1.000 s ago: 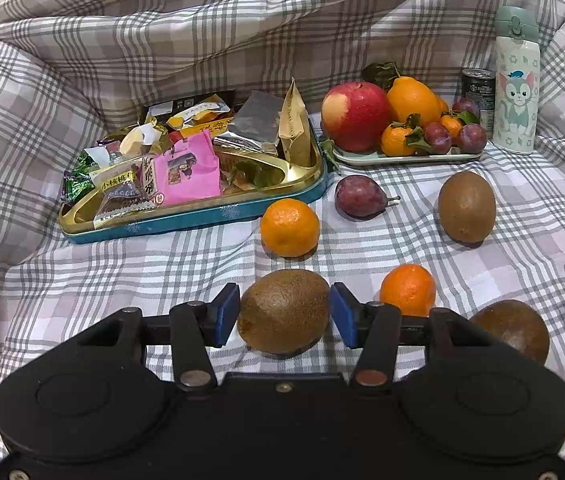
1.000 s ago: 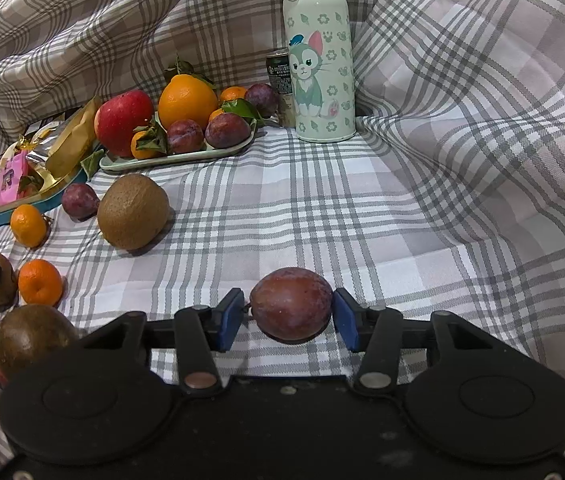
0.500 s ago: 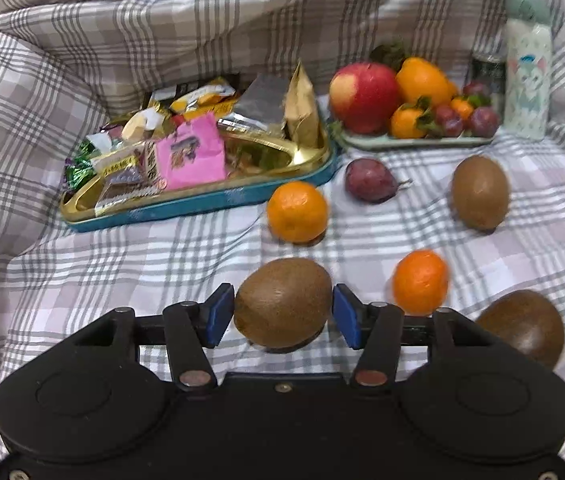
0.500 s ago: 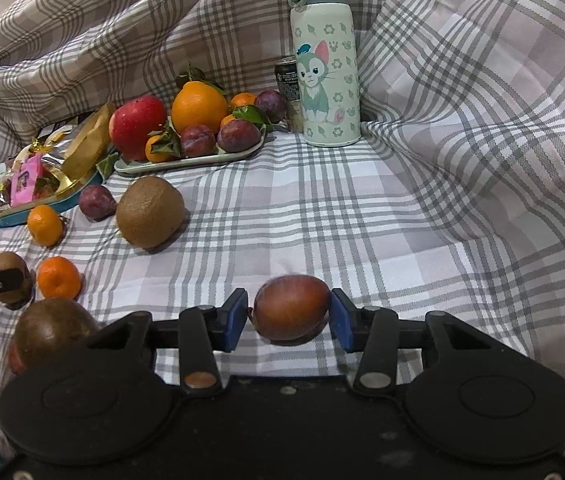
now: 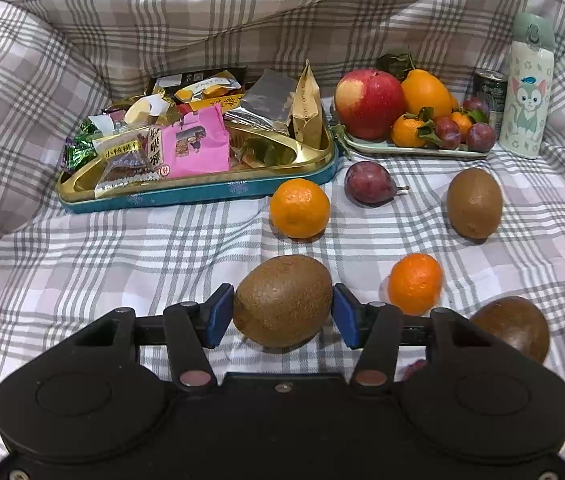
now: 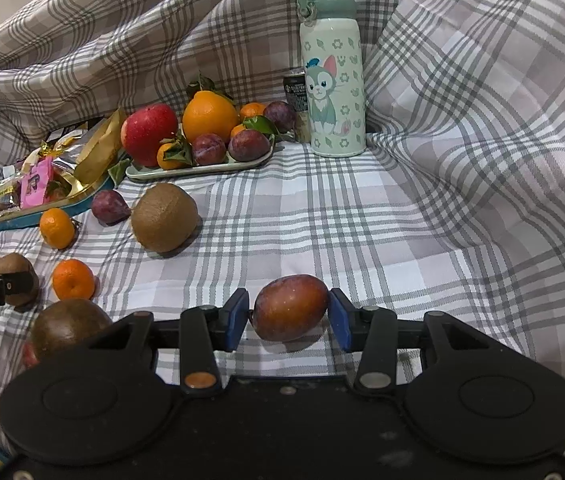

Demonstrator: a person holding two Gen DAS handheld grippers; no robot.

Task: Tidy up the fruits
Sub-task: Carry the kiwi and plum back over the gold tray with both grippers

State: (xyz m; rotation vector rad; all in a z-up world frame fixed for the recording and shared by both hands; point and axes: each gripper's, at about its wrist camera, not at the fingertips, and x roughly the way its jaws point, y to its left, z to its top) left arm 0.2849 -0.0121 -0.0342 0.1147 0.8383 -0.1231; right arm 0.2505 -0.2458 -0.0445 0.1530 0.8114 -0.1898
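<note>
Up close in the left wrist view, the left gripper (image 5: 283, 312) clamps a fuzzy brown kiwi (image 5: 283, 301) between its blue pads, low over the plaid cloth (image 5: 122, 256) near its front edge; in the right wrist view, the right gripper (image 6: 288, 314), jaws just closing, pinches a glossy red-purple plum (image 6: 290, 307) at the cloth's front, the fruit plate (image 6: 202, 169) well behind.

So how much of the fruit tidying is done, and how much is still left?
Done: an apple, a big orange and some plums sit on the fruit tray.
In hand: the left gripper squeezes a kiwi; the right gripper has been closing on a plum.
Left: two mandarins, a plum, a kiwi and a brown fruit lie on the cloth.
</note>
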